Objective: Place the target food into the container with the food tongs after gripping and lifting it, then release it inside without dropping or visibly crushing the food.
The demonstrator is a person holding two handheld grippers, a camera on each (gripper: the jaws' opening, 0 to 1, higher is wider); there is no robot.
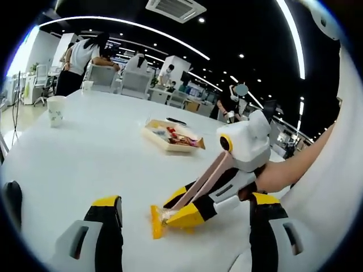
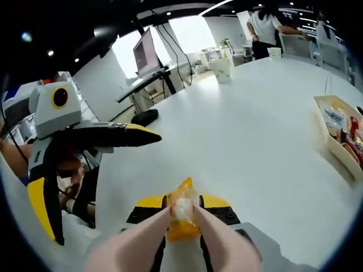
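A small yellow snack packet (image 1: 159, 220) (image 2: 182, 211) sits low at the white table (image 1: 96, 164), pinched between the tips of pink food tongs (image 1: 201, 184) (image 2: 150, 232). My right gripper (image 2: 182, 203) is shut on the tongs; in the left gripper view it reaches in from the right (image 1: 186, 208). My left gripper (image 1: 186, 201) is open with nothing between its jaws, which flank the packet. In the right gripper view the left gripper (image 2: 99, 184) hangs at the left. The container, a shallow tray (image 1: 161, 140) (image 2: 334, 144) holding several wrapped snacks, stands farther out on the table.
A paper cup (image 1: 56, 110) (image 2: 222, 69) stands near the table's far edge. A black object (image 2: 144, 117) lies by the edge below a monitor (image 2: 144, 54). People stand at desks beyond the table (image 1: 85, 62). A bare forearm (image 1: 295, 167) holds the right gripper.
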